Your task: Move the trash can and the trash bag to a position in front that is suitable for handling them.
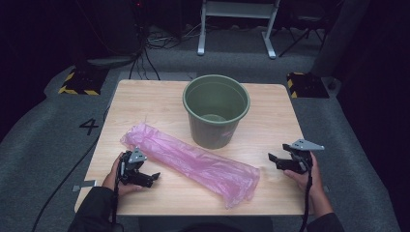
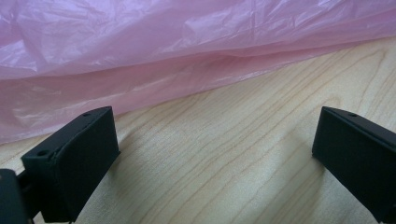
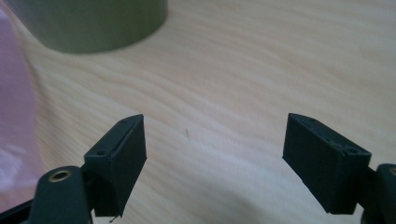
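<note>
Grippers, left [image 1: 153, 178] and right [image 1: 272, 159], wide open, holding nothing.

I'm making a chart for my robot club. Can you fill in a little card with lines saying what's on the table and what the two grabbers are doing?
Table: light wooden tabletop
Bag: crumpled pink see-through plastic bag, lying flat and slanted across the table
Bucket: round dark green plastic bucket, upright behind the bag, open at the top
Left gripper: jaws open, nothing between them, close beside the bag's near edge
Right gripper: jaws open, nothing between them, apart from the bag's right end
</note>
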`<state>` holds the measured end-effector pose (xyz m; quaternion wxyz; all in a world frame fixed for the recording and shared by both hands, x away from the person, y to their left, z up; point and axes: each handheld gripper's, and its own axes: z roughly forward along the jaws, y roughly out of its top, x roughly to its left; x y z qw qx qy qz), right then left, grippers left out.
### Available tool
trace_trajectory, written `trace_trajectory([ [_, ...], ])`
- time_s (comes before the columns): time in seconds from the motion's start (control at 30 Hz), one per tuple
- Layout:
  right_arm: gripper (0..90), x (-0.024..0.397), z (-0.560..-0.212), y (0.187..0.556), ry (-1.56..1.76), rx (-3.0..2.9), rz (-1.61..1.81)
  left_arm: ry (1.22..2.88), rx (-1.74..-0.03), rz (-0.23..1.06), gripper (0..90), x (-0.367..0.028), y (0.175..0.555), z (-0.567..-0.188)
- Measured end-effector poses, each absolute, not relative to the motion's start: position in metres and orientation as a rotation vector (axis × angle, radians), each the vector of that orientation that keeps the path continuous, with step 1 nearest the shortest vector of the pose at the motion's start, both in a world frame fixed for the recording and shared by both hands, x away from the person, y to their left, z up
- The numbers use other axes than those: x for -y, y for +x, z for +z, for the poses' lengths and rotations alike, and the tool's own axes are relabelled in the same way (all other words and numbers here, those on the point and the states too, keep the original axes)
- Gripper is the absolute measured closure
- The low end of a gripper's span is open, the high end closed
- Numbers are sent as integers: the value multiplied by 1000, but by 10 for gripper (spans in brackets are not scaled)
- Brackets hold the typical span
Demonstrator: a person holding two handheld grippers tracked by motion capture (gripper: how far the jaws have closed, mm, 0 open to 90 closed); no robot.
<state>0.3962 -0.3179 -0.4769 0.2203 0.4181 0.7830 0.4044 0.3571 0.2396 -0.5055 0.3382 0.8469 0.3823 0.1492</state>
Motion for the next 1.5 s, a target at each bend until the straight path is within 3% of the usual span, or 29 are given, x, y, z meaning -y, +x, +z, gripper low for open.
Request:
trace_trajectory([
  [0.3, 225, 292, -445, 408, 1023, -2145, 1225, 2206, -996, 389, 3, -240, 357, -506],
  [1.5, 251, 244, -387, 422, 809, -2202, 1332, 2205, -999, 389, 1, -239, 357, -506],
])
